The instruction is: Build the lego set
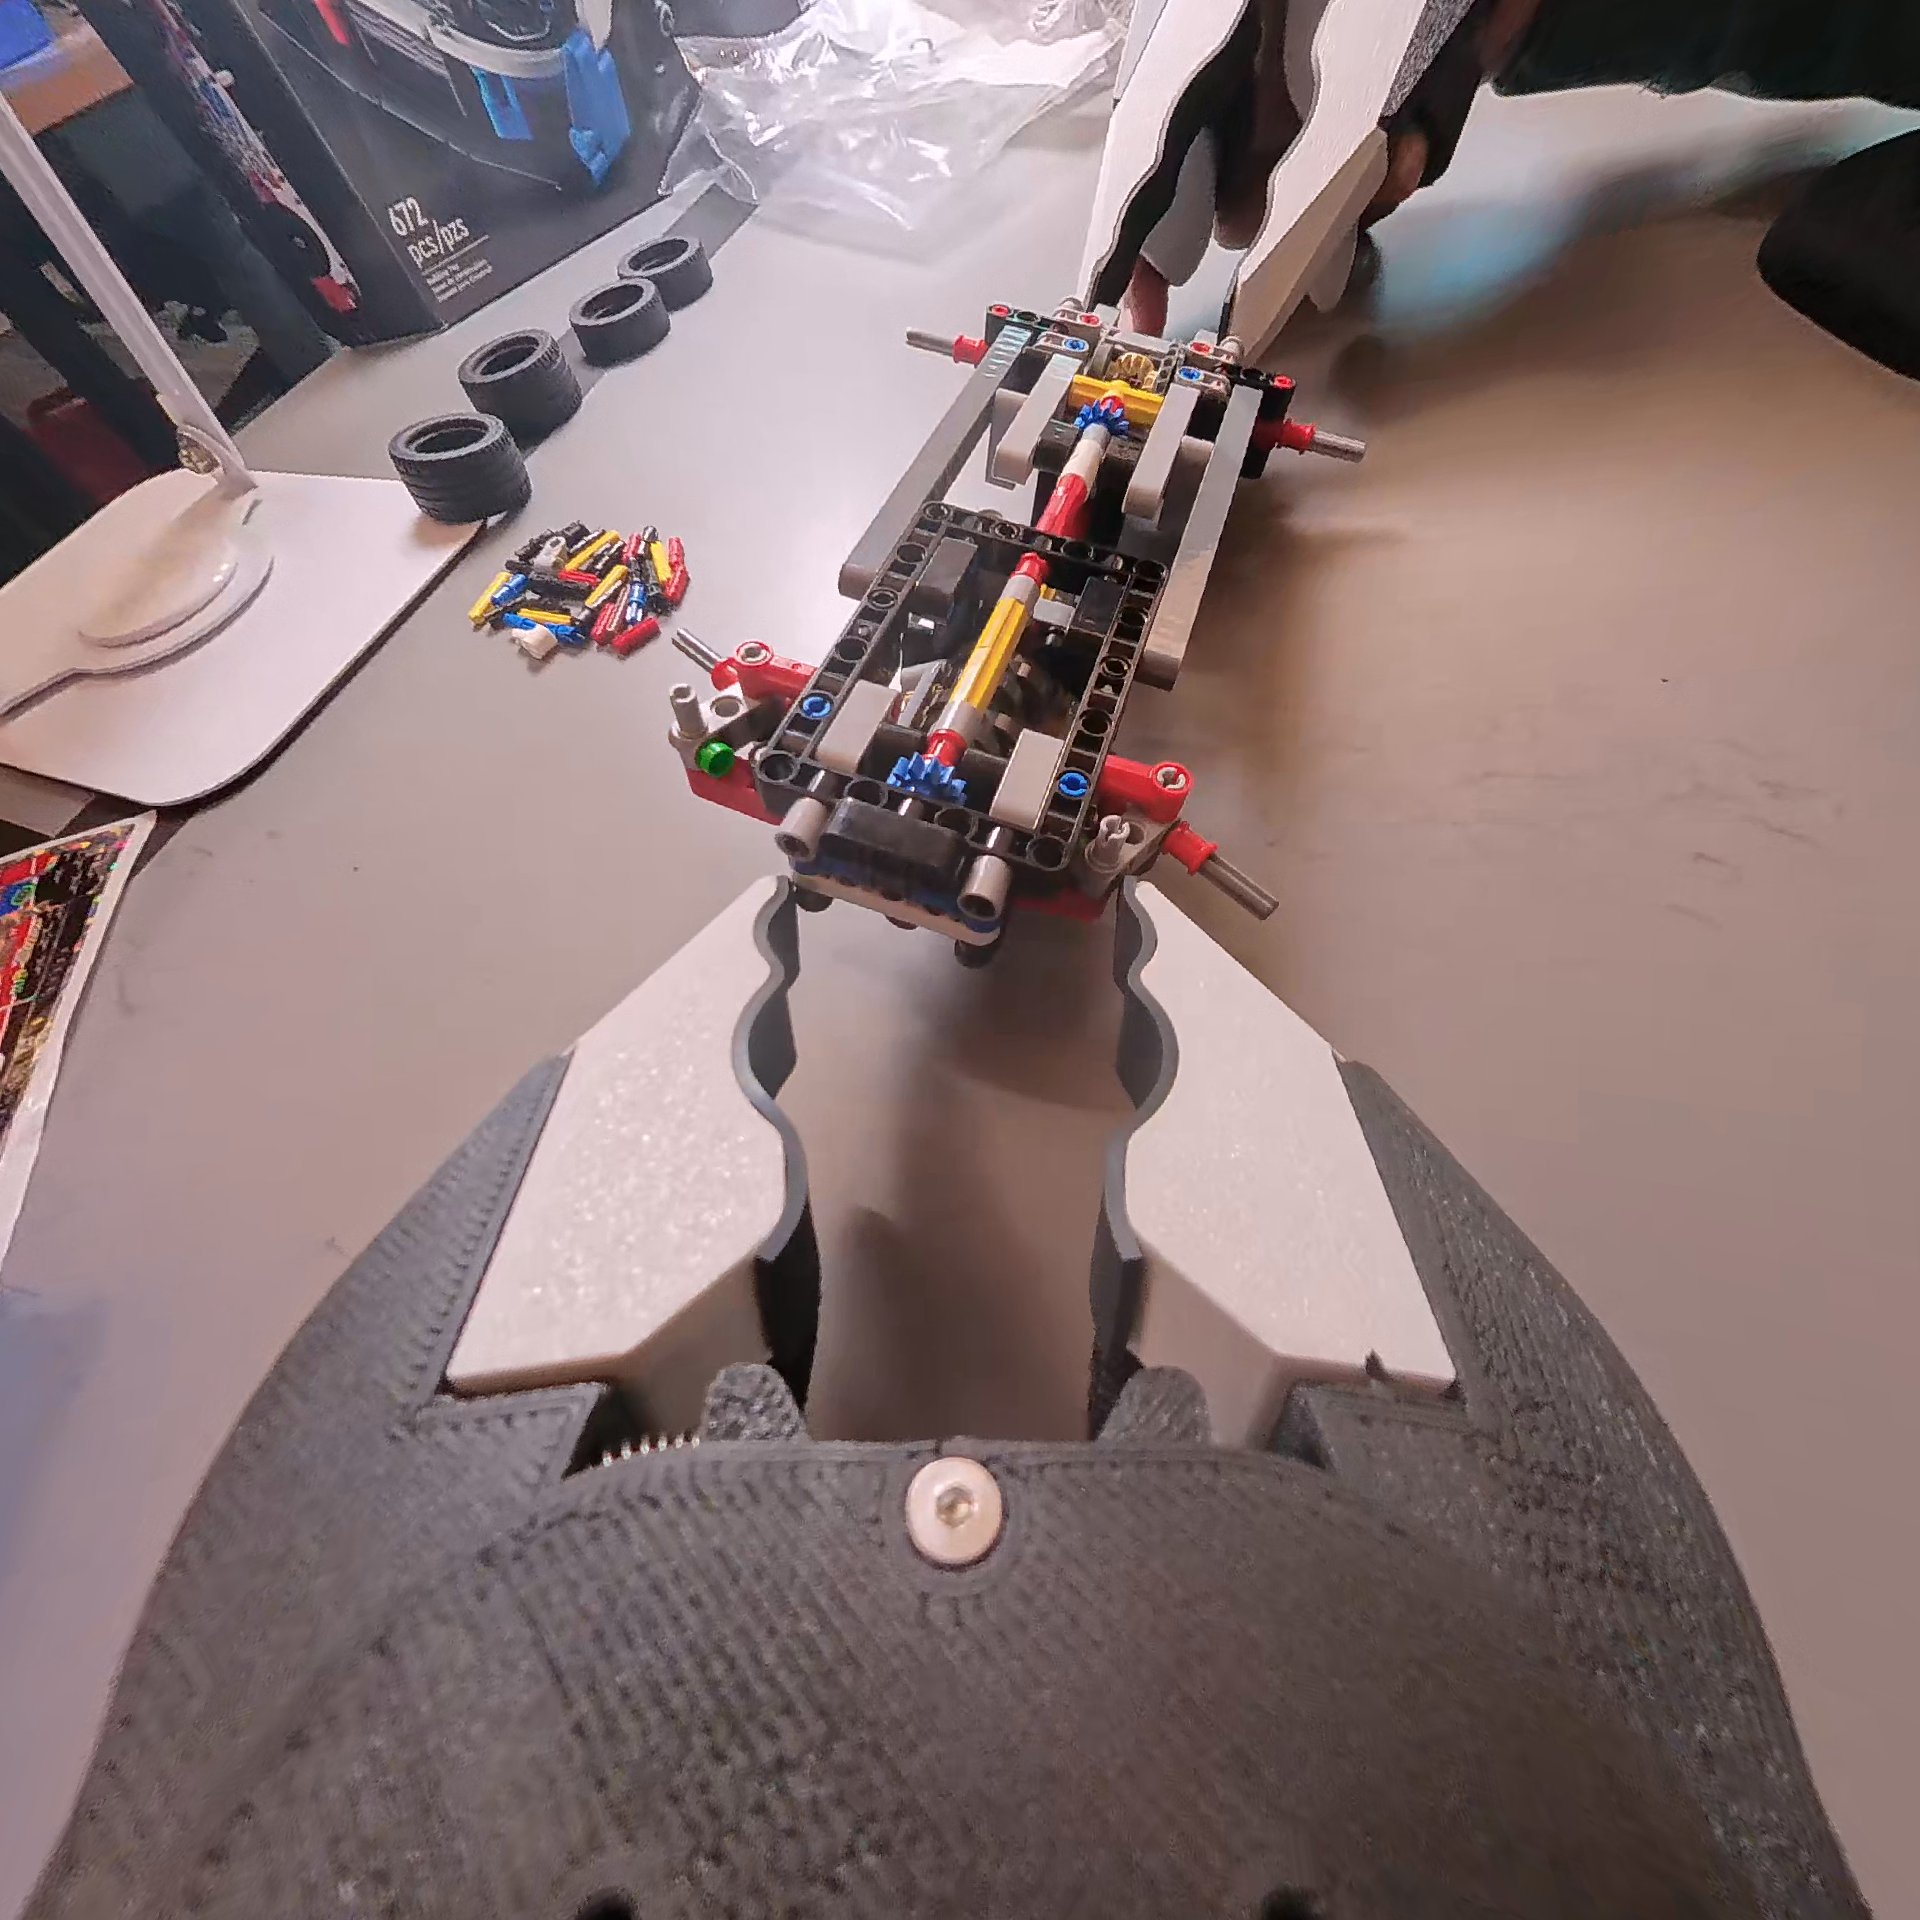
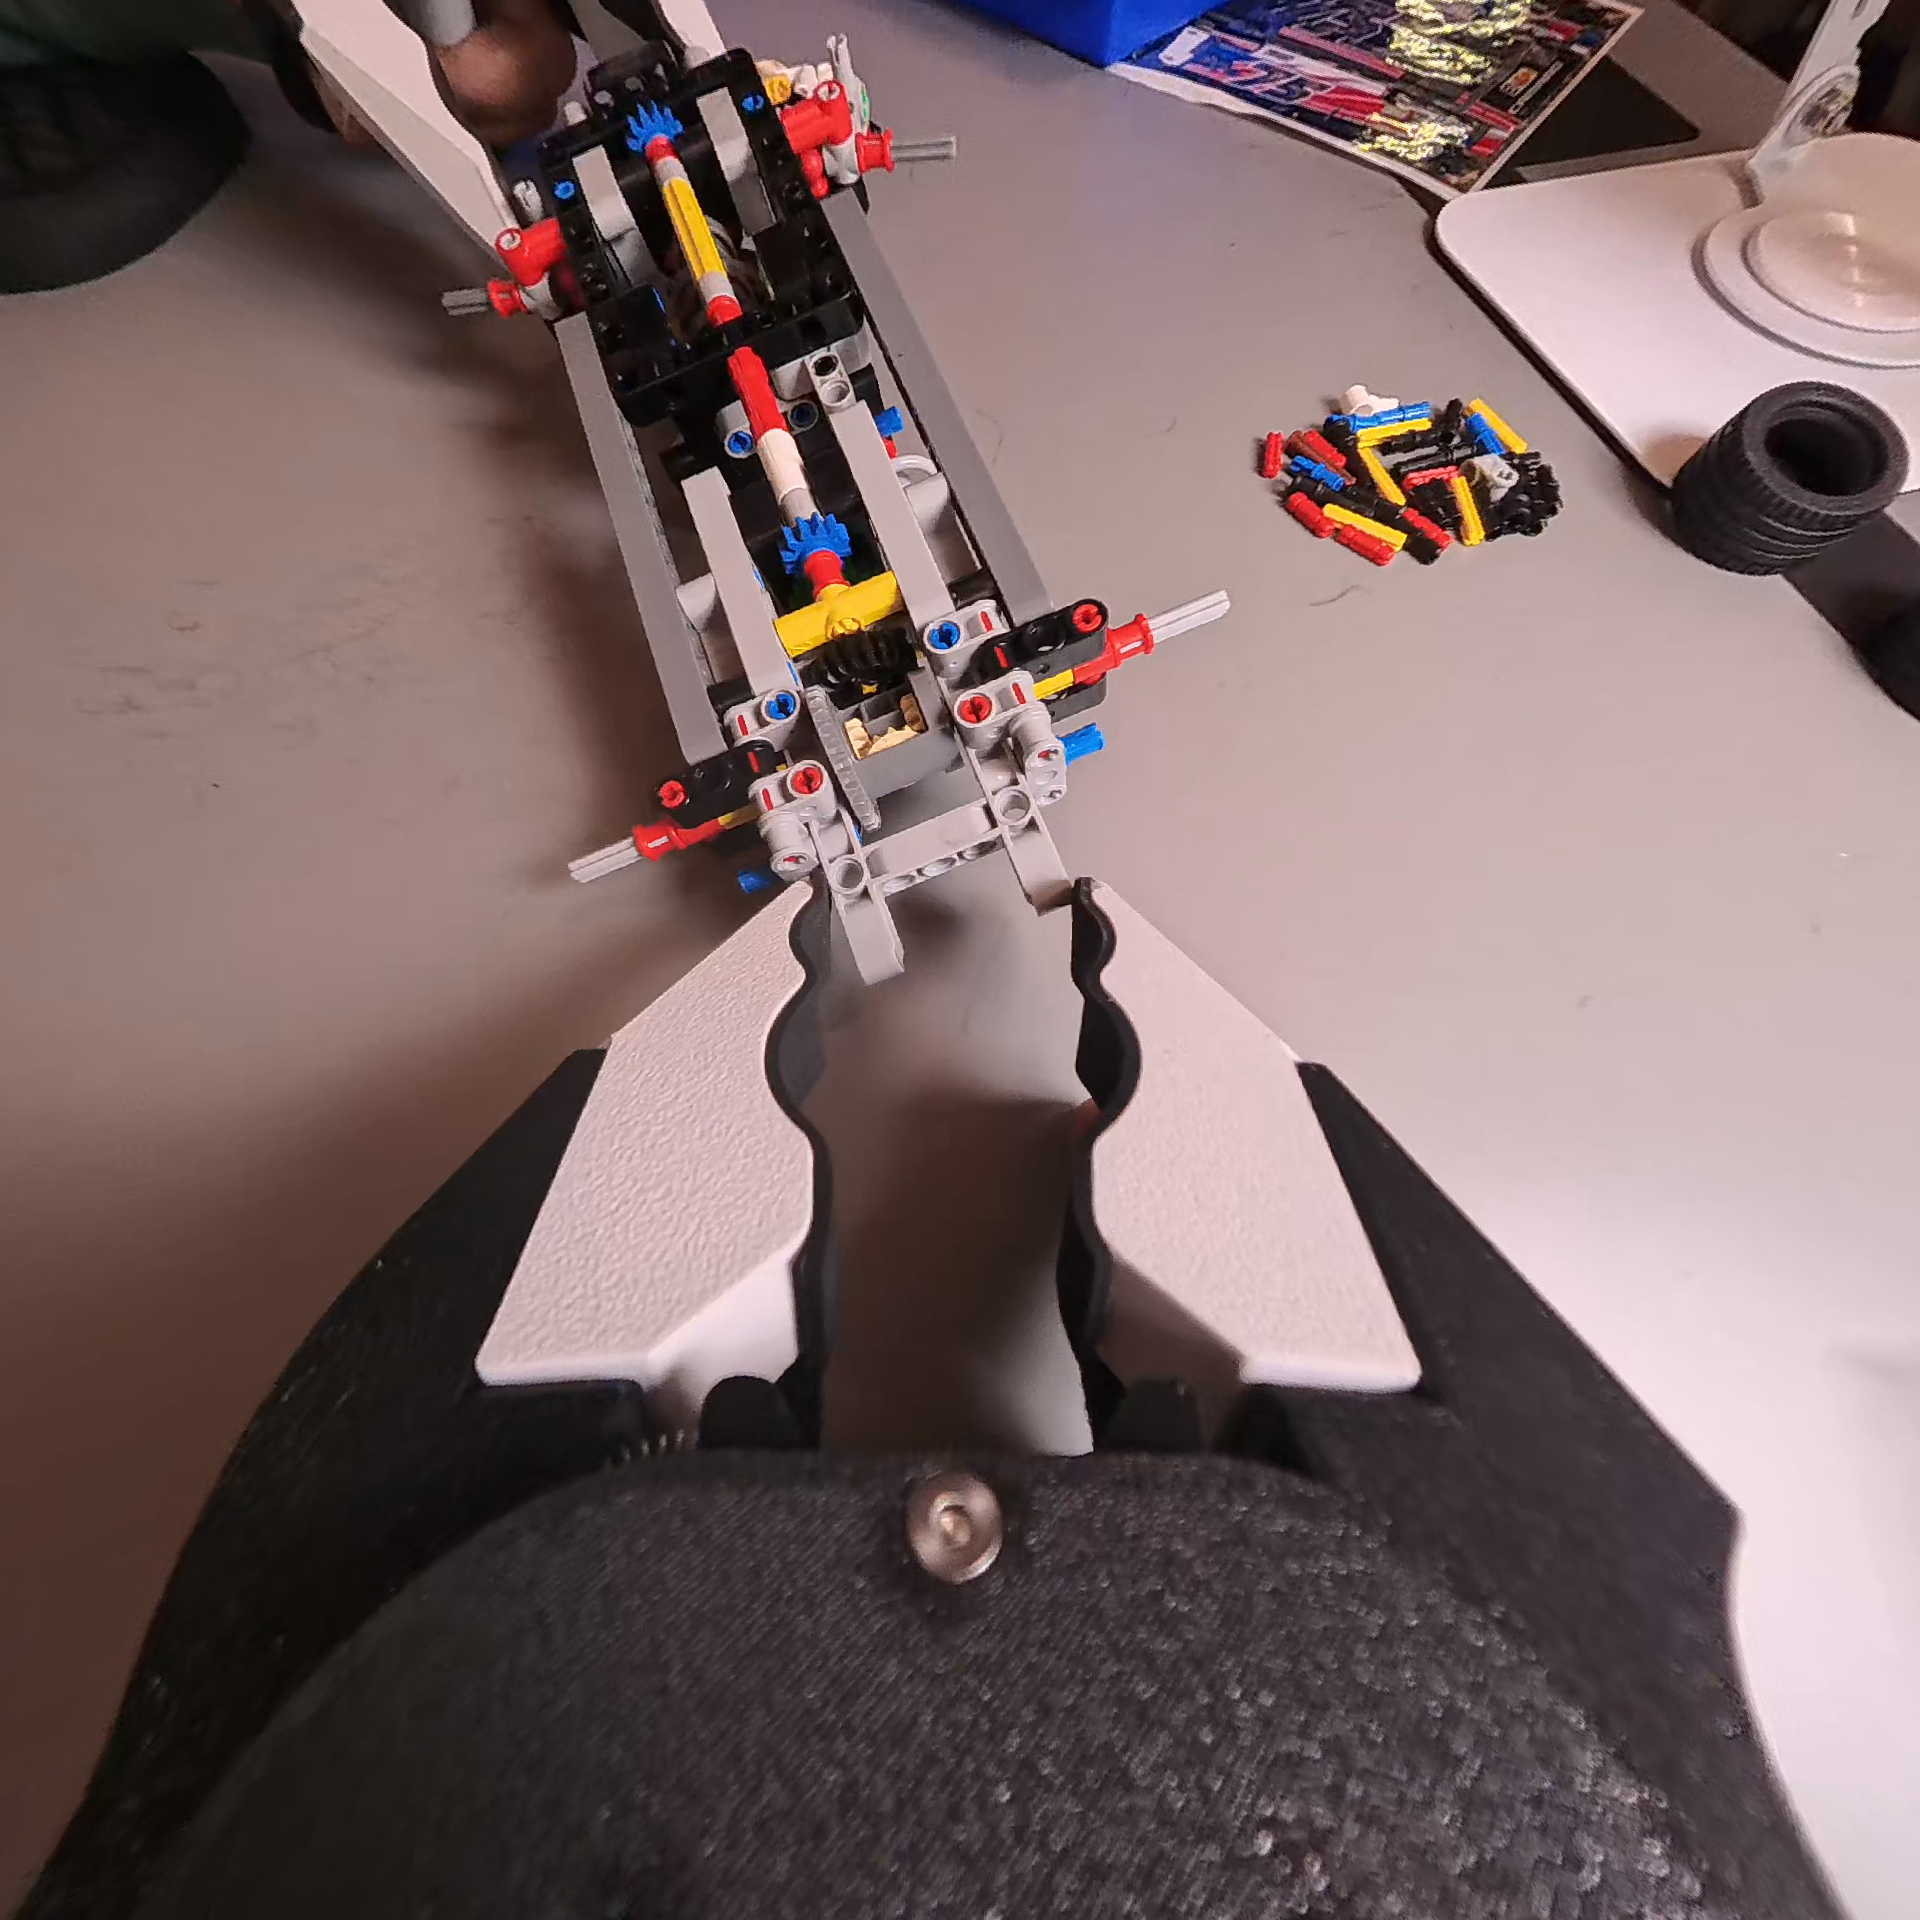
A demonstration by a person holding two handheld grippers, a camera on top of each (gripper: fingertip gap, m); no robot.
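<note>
A long Lego chassis (image 1: 1049, 623) is lying flat on the grey tabletop (image 1: 1507, 935), stretching between the two grippers. It is showing a black perforated frame at one end, long grey side beams, and a central driveshaft in yellow, red and white sections running its length with small blue gears on it. Red connectors and thin grey axles are sticking out sideways at both ends; the far end in the left wrist view is carrying a yellow crosspiece and a tan gear.

The left gripper (image 1: 951, 899) is sitting with its jaws wide apart, framing the black-frame end of the chassis; whether the fingertips are touching it cannot be told. The right gripper (image 2: 940, 899) is likewise spread wide, its tips flanking the light-grey arms at the opposite end.

Beside the chassis, a small pile of coloured pins (image 1: 580, 592) is lying loose, with four black tyres (image 1: 520, 410) lined up near the dark box (image 1: 447, 156). A sticker sheet (image 2: 1392, 83) is resting farther off.
</note>
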